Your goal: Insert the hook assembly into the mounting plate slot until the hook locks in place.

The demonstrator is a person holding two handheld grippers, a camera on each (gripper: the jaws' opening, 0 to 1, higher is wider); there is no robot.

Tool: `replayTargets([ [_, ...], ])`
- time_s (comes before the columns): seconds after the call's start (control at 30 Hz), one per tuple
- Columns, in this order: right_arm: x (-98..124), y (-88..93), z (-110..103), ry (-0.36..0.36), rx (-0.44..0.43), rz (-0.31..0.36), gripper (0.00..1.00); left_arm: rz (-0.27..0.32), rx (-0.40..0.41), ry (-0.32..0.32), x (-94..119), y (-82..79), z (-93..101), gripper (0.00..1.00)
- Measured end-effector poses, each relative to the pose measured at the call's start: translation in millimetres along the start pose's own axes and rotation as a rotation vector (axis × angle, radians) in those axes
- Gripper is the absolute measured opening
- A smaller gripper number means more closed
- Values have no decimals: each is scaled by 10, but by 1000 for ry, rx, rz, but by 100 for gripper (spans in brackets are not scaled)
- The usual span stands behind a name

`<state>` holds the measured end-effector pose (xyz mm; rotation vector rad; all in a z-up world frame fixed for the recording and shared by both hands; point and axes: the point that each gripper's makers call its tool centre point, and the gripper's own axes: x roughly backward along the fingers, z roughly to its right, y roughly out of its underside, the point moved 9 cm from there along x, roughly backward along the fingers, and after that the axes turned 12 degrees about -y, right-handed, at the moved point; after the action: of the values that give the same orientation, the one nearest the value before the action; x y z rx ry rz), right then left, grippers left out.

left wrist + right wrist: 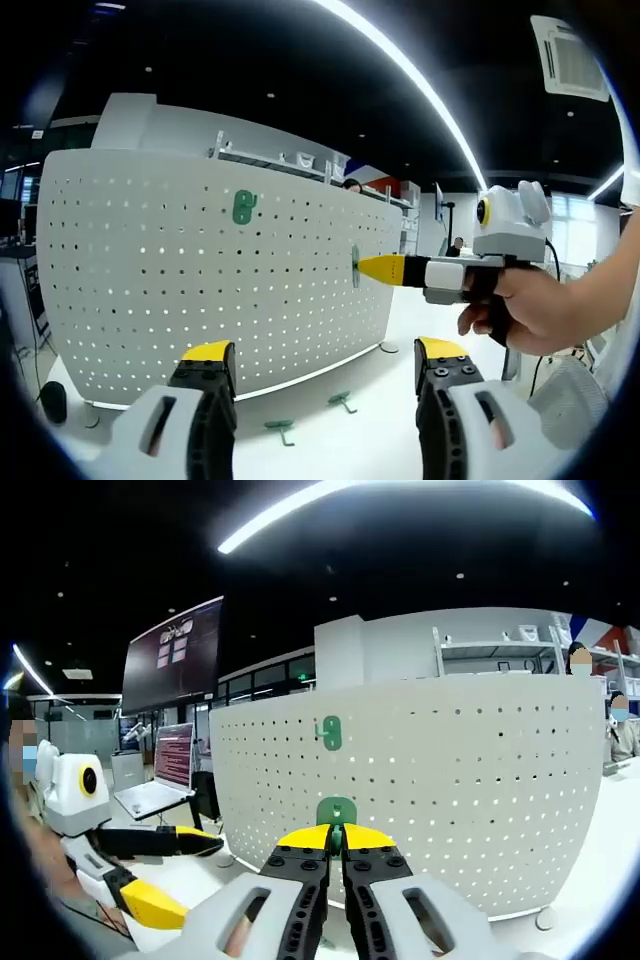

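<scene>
Hook, pinched in the closed right gripper, should press squarely into the pegboard at twelve o'clock; left gripper gapes empty.

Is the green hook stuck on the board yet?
One hook already hangs on the pegboard. The right gripper holds a second hook at the board; whether it's locked can't be told. Two more hooks lie on the table, and the left gripper is open.
</scene>
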<state>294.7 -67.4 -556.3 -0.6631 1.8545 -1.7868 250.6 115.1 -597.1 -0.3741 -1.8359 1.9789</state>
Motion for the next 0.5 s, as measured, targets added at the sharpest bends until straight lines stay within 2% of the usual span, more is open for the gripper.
replayTargets([
  [0.5, -251, -235, 132, 31, 37, 54, 1, 11, 3, -37, 123, 1, -121, 74],
])
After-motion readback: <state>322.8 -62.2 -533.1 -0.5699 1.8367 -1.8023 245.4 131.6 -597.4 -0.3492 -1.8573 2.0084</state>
